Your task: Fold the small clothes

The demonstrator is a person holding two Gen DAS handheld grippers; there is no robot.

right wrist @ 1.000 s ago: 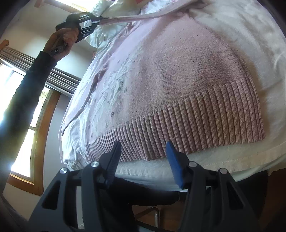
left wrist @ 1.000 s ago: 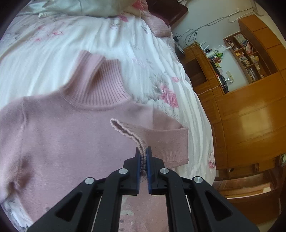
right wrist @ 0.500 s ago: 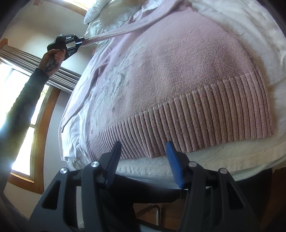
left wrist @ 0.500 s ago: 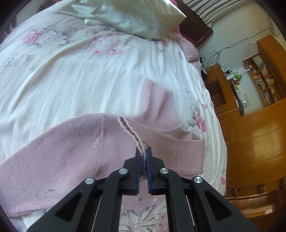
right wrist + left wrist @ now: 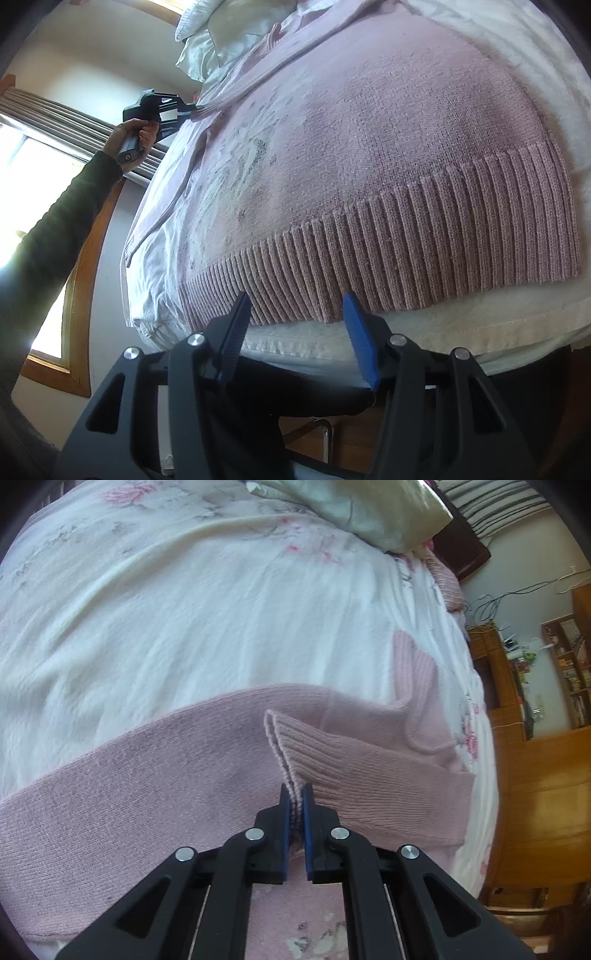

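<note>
Clamped between the blue pads of the left gripper (image 5: 295, 797) is the ribbed cuff (image 5: 286, 753) of a pink sweater (image 5: 147, 775); the jaws stand almost together, with only the doubled knit between them. From the right wrist view, a hand (image 5: 133, 136) in a dark sleeve (image 5: 55, 229) holds this tool above the left edge of the bed, with the sleeve of the sweater stretched taut from its tip back toward the shoulder.

Nearer the foot of the bed, the right gripper (image 5: 295, 317) hangs with its jaws wide apart and nothing between them, just short of the ribbed hem (image 5: 406, 243), which lies flat along the mattress edge.

The sweater is spread front up over a white bedspread (image 5: 184, 609) printed with faint pink roses; a pale pattern shows on its chest (image 5: 240, 158). Its turtleneck collar (image 5: 413, 679) points toward the head of the bed, and the other sleeve lies out across the cloth.

Farther on, a silky pale pillow (image 5: 369, 513) rests at the head of the bed against a dark headboard (image 5: 465, 550). Beyond the bed stand orange wooden cabinets (image 5: 546, 794) and a shelf (image 5: 572, 657) crowded with small items, with cables trailing on the light wall (image 5: 517, 590). On the opposite side, a bright window (image 5: 33, 184) with a wooden frame and striped curtains (image 5: 44, 110) lets daylight in.
</note>
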